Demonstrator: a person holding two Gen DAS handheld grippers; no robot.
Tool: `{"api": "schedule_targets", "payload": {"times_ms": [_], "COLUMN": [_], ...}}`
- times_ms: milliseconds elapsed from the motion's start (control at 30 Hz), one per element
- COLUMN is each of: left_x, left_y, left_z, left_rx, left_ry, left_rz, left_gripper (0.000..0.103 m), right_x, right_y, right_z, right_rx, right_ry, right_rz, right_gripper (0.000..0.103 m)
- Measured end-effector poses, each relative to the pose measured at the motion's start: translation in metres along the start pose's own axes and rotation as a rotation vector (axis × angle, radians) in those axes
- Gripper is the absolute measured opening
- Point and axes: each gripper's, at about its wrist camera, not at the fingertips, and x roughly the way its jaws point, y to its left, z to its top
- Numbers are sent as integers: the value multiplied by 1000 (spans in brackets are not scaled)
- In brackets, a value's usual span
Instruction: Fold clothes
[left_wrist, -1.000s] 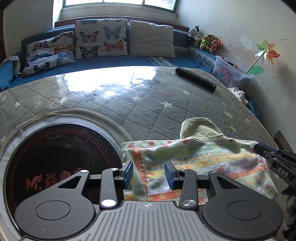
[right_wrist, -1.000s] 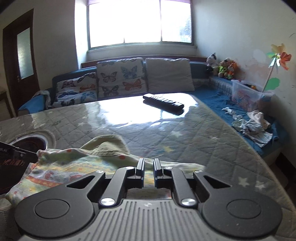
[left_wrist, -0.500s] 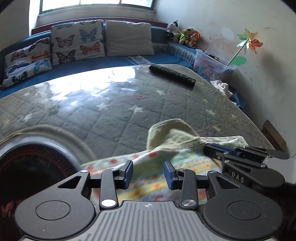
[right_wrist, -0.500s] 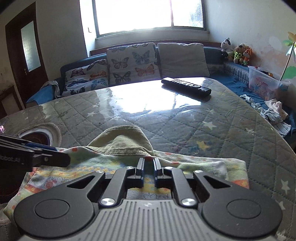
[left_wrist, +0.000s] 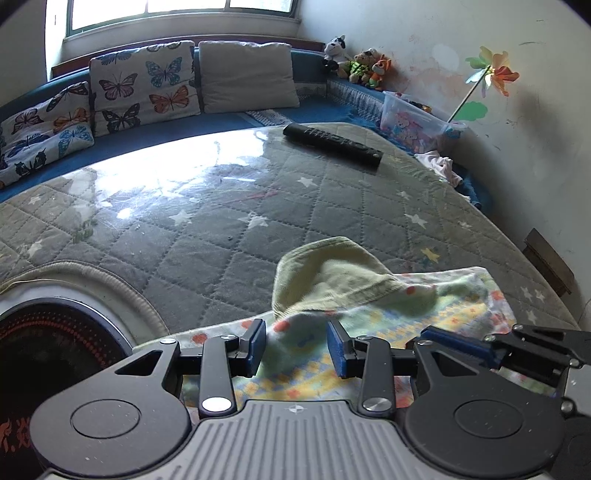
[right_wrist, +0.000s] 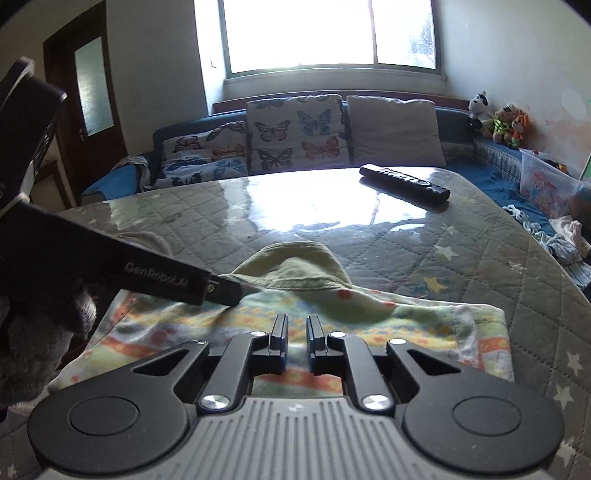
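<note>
A small garment with a colourful floral-striped pattern and a plain green hood (left_wrist: 332, 273) lies folded on the quilted table; it also shows in the right wrist view (right_wrist: 303, 314). My left gripper (left_wrist: 296, 345) is open and empty, low over the garment's near edge. My right gripper (right_wrist: 296, 334) is nearly closed with a narrow gap, nothing visibly between its pads, over the garment's middle. The right gripper's fingers show in the left wrist view (left_wrist: 461, 345), and the left gripper's finger (right_wrist: 207, 286) rests by the hood in the right wrist view.
A black remote (left_wrist: 332, 144) lies at the table's far side. A round black cooktop (left_wrist: 48, 354) is set into the table at left. A blue sofa with butterfly cushions (left_wrist: 140, 88) runs behind. A clear plastic box (left_wrist: 417, 123) and loose clothes (right_wrist: 565, 236) sit at right.
Both grippers have moved in toward each other over the garment. The left gripper has shifted right, away from the cooktop; the right gripper has opened a hair's width.
</note>
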Motion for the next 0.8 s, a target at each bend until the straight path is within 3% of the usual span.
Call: {"api": "schedule_targets", "payload": {"times_ms": [400,800], "left_x": [-44,-70], "left_y": [-19,-11], "left_z": [-44,-87], "left_rx": [36,-13], "left_ry": [-11,-18], "left_rz": [-78,-54], "left_gripper": [39,39], "right_x": [-44,-78], "right_y": [17,13], "right_z": [-40,-68], "right_rx": [-3,29], "right_ry": [7,-2], "right_rz": [22,-14], "right_gripper": [16,18]}}
